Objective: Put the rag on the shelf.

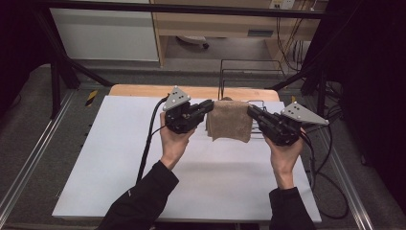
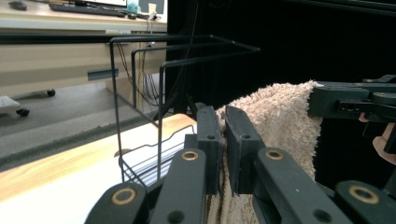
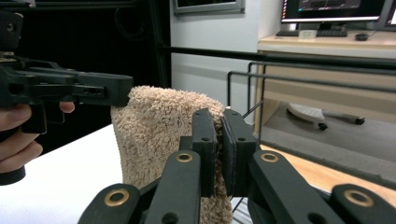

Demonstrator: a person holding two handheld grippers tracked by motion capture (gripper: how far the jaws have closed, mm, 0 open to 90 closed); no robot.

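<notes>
The left tool (image 1: 209,106) is closed tight on one top corner of the beige towel (image 1: 231,121). The right tool (image 1: 251,111) pinches the other corner, and the towel hangs between them above the worktop (image 1: 119,158).

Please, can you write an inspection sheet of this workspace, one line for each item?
Surface: white rectangular table top, wooden edge at the far side.
Job's things: beige fluffy terry towel, held up between both grippers, hanging folded; black wire rack behind it at the far edge.
Clutter: nothing seen.
Grippers: left gripper shut on the towel's left top corner; right gripper shut on its right top corner.
Cables: black cable trails from the left gripper over the table; more hang at the table's right side.
Surroundings: dark frame bars, grey floor, wooden desk beyond.
</notes>
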